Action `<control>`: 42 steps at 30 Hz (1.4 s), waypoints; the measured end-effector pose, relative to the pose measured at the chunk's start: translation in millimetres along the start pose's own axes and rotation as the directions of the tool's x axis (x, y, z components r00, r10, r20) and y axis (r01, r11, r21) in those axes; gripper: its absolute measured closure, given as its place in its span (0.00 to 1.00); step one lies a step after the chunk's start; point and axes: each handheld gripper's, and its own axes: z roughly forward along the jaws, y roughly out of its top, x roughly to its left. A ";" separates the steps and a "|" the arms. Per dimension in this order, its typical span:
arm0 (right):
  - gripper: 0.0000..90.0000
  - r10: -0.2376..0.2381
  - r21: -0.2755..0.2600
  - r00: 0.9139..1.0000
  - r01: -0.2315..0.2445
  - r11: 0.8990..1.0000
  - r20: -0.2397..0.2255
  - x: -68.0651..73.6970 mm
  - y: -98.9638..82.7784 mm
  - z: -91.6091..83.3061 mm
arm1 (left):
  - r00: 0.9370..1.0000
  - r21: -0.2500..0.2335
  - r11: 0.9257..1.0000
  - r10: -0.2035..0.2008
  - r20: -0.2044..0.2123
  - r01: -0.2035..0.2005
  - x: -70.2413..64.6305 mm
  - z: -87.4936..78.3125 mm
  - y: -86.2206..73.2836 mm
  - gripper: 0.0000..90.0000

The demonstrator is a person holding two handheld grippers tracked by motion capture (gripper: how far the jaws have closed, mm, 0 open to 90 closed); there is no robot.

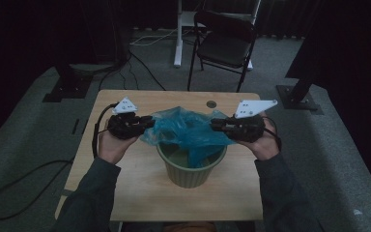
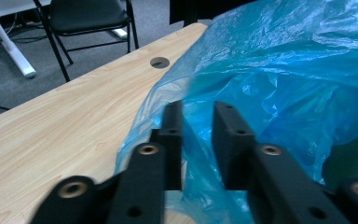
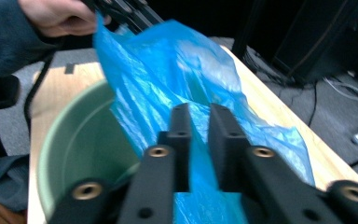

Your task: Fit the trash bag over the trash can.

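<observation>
From the high view, a thin, crinkled blue plastic bag (image 1: pixel 188 129) is stretched between the two grippers above a ribbed green pot (image 1: pixel 192 166) that stands near the middle of the wooden table (image 1: pixel 125 188). The film is translucent, creased all over, and its lower part hangs down into the pot's mouth. The left gripper (image 1: pixel 147 122) lies level with its jaws pointing inward at the bag's left edge; the hand (image 1: pixel 113 145) cups it from beneath, palm up. The right gripper (image 1: pixel 215 125) mirrors it at the bag's right edge, its hand (image 1: pixel 265 145) under the body, both forearms in dark sleeves.

In the left gripper view, the bag (image 2: pixel 279 70) billows ahead and to the right of the jaws, glossy and wrinkled. A fold of film runs into the narrow gap between the left gripper (image 2: pixel 196 112) pads, which are drawn close together and pinch it. The table (image 2: pixel 74 121) lies to the left of the jaws.

In the right gripper view, the bag (image 3: pixel 168 60) rises in a sheet straight ahead, and a strip of it passes between the right gripper (image 3: pixel 196 114) pads, which stand close and clamp on it. The pot (image 3: pixel 74 140) sits below and left of the jaws. Farther ahead, the other hand (image 3: pixel 58 16) holds the bag's far edge.
</observation>
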 end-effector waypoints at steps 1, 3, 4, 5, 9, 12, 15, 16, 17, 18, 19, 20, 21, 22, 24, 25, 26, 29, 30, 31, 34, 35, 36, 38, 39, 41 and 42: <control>0.97 0.011 0.007 1.000 -0.011 1.000 0.008 -1.2 -0.7 0.7 | 1.000 -0.005 1.000 0.007 0.006 -0.007 -1.2 -0.5 -1.1 0.92; 1.00 0.043 0.013 0.999 -0.044 0.999 0.033 -6.3 -2.5 1.6 | 1.000 -0.006 1.000 0.019 0.012 -0.019 -4.1 -1.5 -3.2 0.96; 1.00 0.063 0.015 0.997 -0.064 0.998 0.049 -10.1 -3.8 1.8 | 0.999 -0.003 1.000 0.031 0.017 -0.031 -5.2 -2.4 -4.5 0.97; 1.00 0.086 0.022 0.994 -0.088 0.996 0.068 -14.3 -5.1 1.8 | 0.999 -0.004 0.999 0.041 0.022 -0.041 -6.5 -3.4 -6.0 0.98; 1.00 0.178 0.024 0.977 -0.183 0.983 0.120 -31.3 -14.5 2.2 | 0.996 -0.005 0.997 0.076 0.038 -0.076 -10.8 -8.5 -12.7 0.99; 1.00 0.247 0.030 0.956 -0.255 0.967 0.155 -43.7 -24.8 3.8 | 0.995 0.002 0.996 0.088 0.039 -0.088 -11.7 -12.3 -18.9 0.99; 1.00 0.309 0.037 0.934 -0.321 0.947 0.179 -55.2 -35.9 6.3 | 0.994 -0.005 0.996 0.093 0.054 -0.093 -9.4 -15.0 -25.4 0.99; 1.00 0.325 0.040 0.927 -0.338 0.940 0.187 -58.6 -39.5 7.4 | 0.994 -0.007 0.995 0.096 0.058 -0.096 -8.2 -15.8 -27.3 0.99; 1.00 0.340 0.040 0.920 -0.354 0.934 0.195 -61.8 -42.9 8.4 | 0.993 -0.013 0.995 0.095 0.065 -0.095 -6.9 -16.5 -29.2 0.99; 1.00 0.354 0.042 0.914 -0.369 0.929 0.197 -64.5 -46.2 9.2 | 0.993 -0.023 0.996 0.090 0.072 -0.089 -5.7 -17.1 -31.1 0.99; 1.00 0.363 0.044 0.910 -0.378 0.925 0.199 -66.9 -49.1 10.0 | 0.993 -0.027 0.996 0.087 0.074 -0.085 -4.4 -17.9 -32.6 0.99; 1.00 0.371 0.048 0.906 -0.387 0.921 0.205 -68.7 -51.9 10.9 | 0.994 -0.026 0.996 0.082 0.071 -0.080 -3.3 -18.3 -34.0 0.99; 1.00 0.379 0.052 0.901 -0.397 0.916 0.210 -70.2 -54.4 11.6 | 0.995 -0.025 0.997 0.077 0.071 -0.076 -2.1 -18.6 -35.4 0.99; 1.00 0.383 0.054 0.899 -0.403 0.914 0.212 -71.8 -56.8 12.2 | 0.995 -0.025 0.997 0.074 0.069 -0.072 -1.0 -19.0 -36.9 0.99; 1.00 0.396 0.060 0.891 -0.418 0.906 0.223 -74.7 -61.1 12.9 | 0.995 -0.020 0.997 0.070 0.067 -0.069 0.3 -19.8 -39.9 0.99; 1.00 0.405 0.062 0.886 -0.428 0.902 0.227 -76.3 -63.1 13.2 | 0.996 -0.017 0.998 0.068 0.064 -0.067 0.7 -20.0 -41.5 0.99; 1.00 0.412 0.064 0.880 -0.437 0.897 0.235 -77.9 -65.1 13.4 | 0.996 -0.008 0.997 0.073 0.057 -0.072 1.2 -20.3 -42.6 0.99; 1.00 0.430 0.072 0.865 -0.461 0.884 0.260 -83.1 -71.6 14.0 | 0.996 0.006 0.997 0.075 0.044 -0.075 2.8 -21.7 -45.3 0.99; 1.00 0.440 0.073 0.858 -0.472 0.878 0.264 -84.5 -74.0 14.2 | 0.997 0.005 0.997 0.071 0.041 -0.071 3.7 -22.1 -46.3 0.99; 1.00 0.449 0.074 0.852 -0.483 0.872 0.268 -85.5 -76.2 14.5 | 0.997 0.007 0.998 0.067 0.035 -0.068 4.7 -22.5 -47.1 0.99; 1.00 0.469 0.079 0.839 -0.507 0.859 0.277 -87.7 -81.3 15.7 | 0.998 0.003 0.999 0.052 0.030 -0.052 7.3 -22.8 -48.8 0.99; 1.00 0.471 0.076 0.840 -0.506 0.859 0.270 -87.7 -81.9 15.7 | 0.998 0.000 0.999 0.054 0.026 -0.054 7.2 -23.2 -48.4 0.98; 1.00 0.465 0.071 0.847 -0.497 0.865 0.258 -86.8 -81.4 15.4 | 0.998 -0.004 0.999 0.054 0.021 -0.054 6.8 -23.9 -47.4 0.95; 1.00 0.449 0.061 0.860 -0.475 0.878 0.243 -83.5 -78.4 13.9 | 0.998 -0.027 0.998 0.061 0.025 -0.060 6.2 -26.2 -44.7 0.90; 1.00 0.441 0.049 0.867 -0.463 0.885 0.232 -81.9 -76.2 12.6 | 0.997 -0.044 0.997 0.065 0.031 -0.064 6.1 -27.8 -43.0 0.88; 0.94 0.420 0.031 0.883 -0.435 0.900 0.212 -78.3 -70.6 9.7 | 0.997 -0.060 0.996 0.070 0.025 -0.069 5.8 -30.7 -38.9 0.85; 0.92 0.409 0.023 0.888 -0.423 0.906 0.210 -76.6 -67.6 8.3 | 0.997 -0.067 0.995 0.071 0.023 -0.069 5.8 -31.9 -37.1 0.84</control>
